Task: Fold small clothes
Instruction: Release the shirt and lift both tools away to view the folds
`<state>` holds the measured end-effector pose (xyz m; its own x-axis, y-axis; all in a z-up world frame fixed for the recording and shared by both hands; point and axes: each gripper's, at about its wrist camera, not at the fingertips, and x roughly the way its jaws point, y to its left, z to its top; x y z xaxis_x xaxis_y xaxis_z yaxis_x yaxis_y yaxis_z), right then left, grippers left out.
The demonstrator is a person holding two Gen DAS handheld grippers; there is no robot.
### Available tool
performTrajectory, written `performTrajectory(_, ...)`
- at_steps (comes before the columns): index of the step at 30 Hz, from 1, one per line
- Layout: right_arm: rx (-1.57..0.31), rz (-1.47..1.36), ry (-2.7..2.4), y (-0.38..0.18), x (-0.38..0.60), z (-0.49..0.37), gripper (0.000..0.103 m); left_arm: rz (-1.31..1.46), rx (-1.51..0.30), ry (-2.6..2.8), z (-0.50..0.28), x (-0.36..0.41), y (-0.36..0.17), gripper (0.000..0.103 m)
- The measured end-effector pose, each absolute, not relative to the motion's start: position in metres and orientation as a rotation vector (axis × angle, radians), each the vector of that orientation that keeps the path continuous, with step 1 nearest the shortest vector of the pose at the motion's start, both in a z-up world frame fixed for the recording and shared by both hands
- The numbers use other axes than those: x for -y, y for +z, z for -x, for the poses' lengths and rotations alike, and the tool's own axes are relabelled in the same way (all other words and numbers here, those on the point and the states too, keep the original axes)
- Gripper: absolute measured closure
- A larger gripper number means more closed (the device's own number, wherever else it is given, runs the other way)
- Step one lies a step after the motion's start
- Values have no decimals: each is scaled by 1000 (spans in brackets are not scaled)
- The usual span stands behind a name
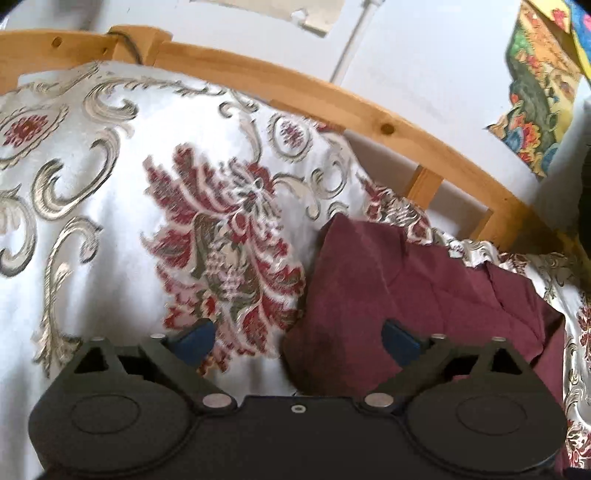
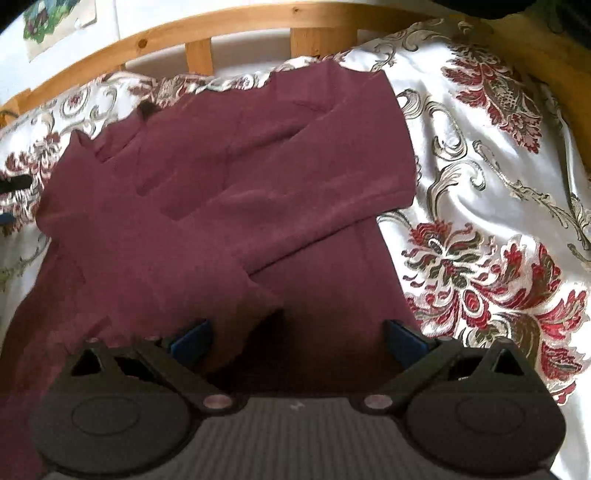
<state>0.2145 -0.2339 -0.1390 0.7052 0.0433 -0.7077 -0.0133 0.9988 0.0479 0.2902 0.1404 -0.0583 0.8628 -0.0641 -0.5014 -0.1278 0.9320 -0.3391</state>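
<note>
Two grippers hang over a maroon long-sleeved top that lies flat on a white bedspread woven with red flowers, near the wooden bed rail. Both sleeves are already crossed over the chest, so from where I stand the sleeve fold looks done and the body fold is what remains.

The left gripper has its jaws spread wide and holds nothing; one blue pad sits over the bedspread, the other over the edge of the top. The right gripper is also wide open and empty, poised above the lower body just below the cuff of the upper sleeve.

My worry is the satin-looking cover: it seems slippery, so a pinch could catch the bedspread along with the garment and drag both. A grab too close to the cuff might pull that sleeve out of its cross. Uneven lifting between the hands would likely skew the fold.
</note>
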Motion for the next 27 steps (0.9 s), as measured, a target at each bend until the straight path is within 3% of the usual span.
performTrajectory(11, -758, -8, 39, -140, 225, -214, 0, 233, -445, 131, -353, -124, -64, 1)
performTrajectory(19, -744, 3, 30, -147, 220, -219, 0, -118, -482, 213, -380, -86, -84, 1)
performTrajectory(27, -745, 7, 32, -148, 220, -219, 0, -48, -533, 215, -378, -91, -73, 1)
